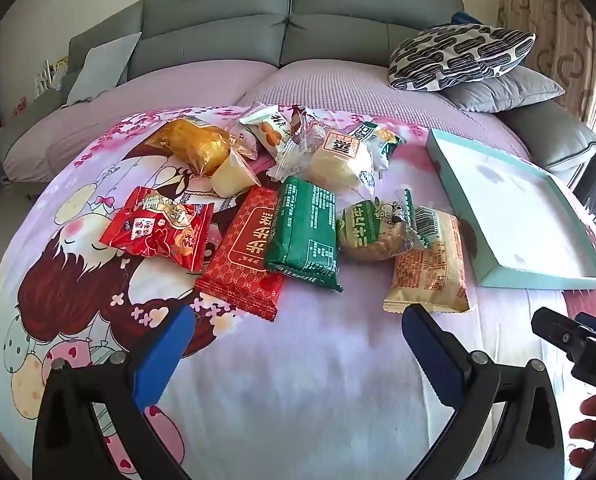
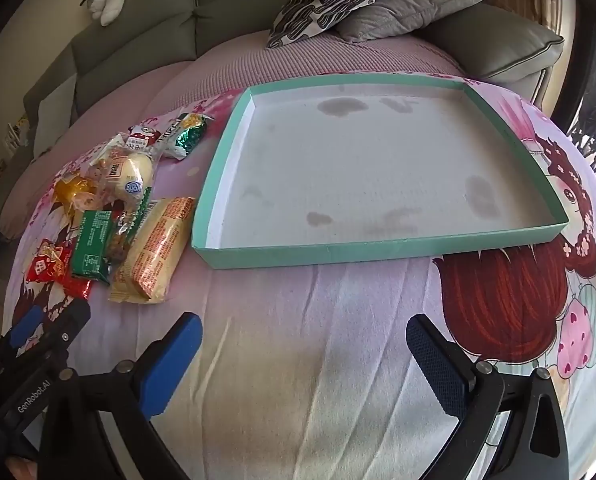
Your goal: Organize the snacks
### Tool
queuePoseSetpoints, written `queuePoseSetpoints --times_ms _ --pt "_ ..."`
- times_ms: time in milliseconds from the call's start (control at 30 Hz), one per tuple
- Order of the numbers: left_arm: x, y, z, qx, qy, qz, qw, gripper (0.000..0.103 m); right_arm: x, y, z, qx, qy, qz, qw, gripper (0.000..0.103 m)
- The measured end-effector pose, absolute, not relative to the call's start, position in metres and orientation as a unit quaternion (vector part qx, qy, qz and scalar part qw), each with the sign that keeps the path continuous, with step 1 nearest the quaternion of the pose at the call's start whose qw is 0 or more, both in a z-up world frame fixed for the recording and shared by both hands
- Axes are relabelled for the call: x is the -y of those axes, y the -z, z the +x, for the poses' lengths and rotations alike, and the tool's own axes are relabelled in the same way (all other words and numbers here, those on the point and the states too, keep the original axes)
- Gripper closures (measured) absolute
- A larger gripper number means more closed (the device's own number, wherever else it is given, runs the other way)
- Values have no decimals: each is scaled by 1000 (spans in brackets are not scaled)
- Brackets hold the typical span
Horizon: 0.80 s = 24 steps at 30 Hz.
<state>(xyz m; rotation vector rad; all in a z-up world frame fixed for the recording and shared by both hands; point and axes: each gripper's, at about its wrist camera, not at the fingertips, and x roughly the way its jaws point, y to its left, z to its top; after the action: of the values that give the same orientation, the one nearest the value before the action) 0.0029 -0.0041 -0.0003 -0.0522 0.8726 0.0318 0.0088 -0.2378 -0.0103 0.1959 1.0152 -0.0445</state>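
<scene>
Both tools hang over bare blanket with nothing between their pads: the left hand-held gripper stands wide, and so does the right hand-held gripper. Not one snack is in the teal tray yet, so the step in hand looks like a first pick.

The cream biscuit packet lies nearest the left tool and just beside the tray's left wall — a sensible first choice (it lies clear at its near end). Its long axis runs from near to far, a sealed end pointing back at the tool, so I would close across its short width at mid-length and lift before carrying it over the wall.

Left of the tray, further out, the green packet and red packet lie alongside one another, also lengthwise near to far; the heap of clear-wrapped cakes sits beyond — best left till the front is cleared.
</scene>
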Motion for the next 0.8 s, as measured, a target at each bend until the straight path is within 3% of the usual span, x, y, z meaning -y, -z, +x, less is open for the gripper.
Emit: queuePoseSetpoints --times_ms 800 --pt "6 -1 2 -405 5 -26 914 0 234 4 10 -469 17 90 879 0"
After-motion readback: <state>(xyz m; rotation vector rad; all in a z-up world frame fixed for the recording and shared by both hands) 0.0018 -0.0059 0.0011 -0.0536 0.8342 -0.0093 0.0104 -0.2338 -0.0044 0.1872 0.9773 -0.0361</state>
